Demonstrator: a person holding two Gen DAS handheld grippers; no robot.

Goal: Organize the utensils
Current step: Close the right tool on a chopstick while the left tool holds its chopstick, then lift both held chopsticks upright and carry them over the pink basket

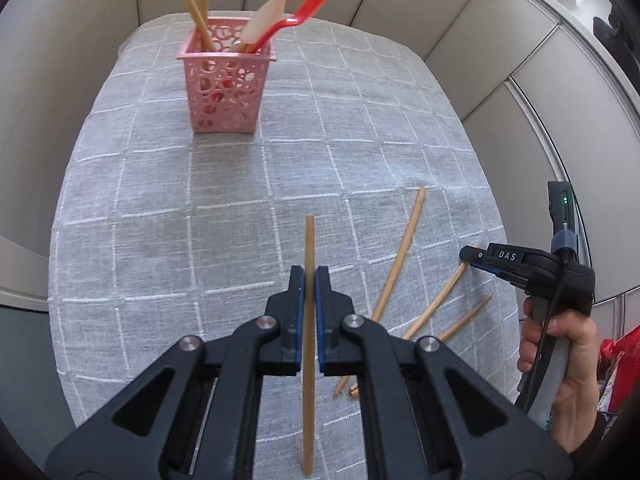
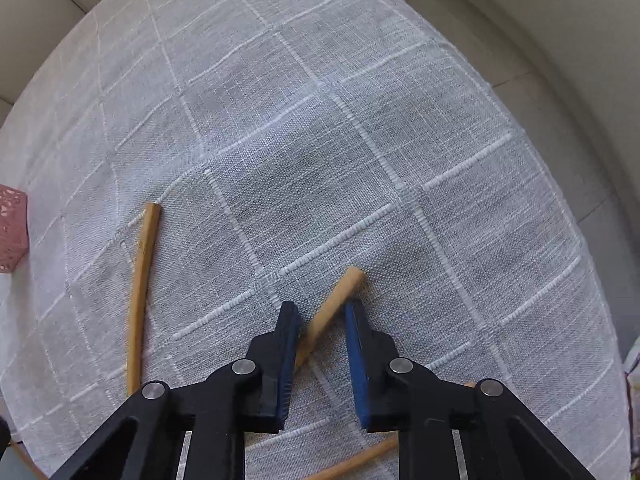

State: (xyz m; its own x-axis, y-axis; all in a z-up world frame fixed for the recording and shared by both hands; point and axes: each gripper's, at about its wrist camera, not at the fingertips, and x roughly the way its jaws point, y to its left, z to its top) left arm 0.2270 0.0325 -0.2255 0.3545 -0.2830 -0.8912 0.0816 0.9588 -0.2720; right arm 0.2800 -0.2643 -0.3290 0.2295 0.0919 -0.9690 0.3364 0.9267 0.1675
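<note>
My left gripper (image 1: 309,280) is shut on a wooden chopstick (image 1: 308,240) and holds it above the grey checked tablecloth (image 1: 160,200). A pink openwork basket (image 1: 226,92) stands at the far side, holding several chopsticks, a red spoon (image 1: 308,8) and a white spoon (image 1: 266,20). Three loose chopsticks lie at the right (image 1: 400,256). My right gripper (image 2: 322,312) is open, low over the cloth, its jaws on either side of one chopstick (image 2: 340,292). It also shows in the left wrist view (image 1: 472,258). Another chopstick (image 2: 140,280) lies to its left.
Grey partition walls (image 1: 500,60) surround the table. The table's right edge (image 2: 580,220) runs close to the loose chopsticks. A corner of the pink basket (image 2: 12,232) shows at the far left of the right wrist view. A third chopstick (image 2: 360,460) lies under the right gripper.
</note>
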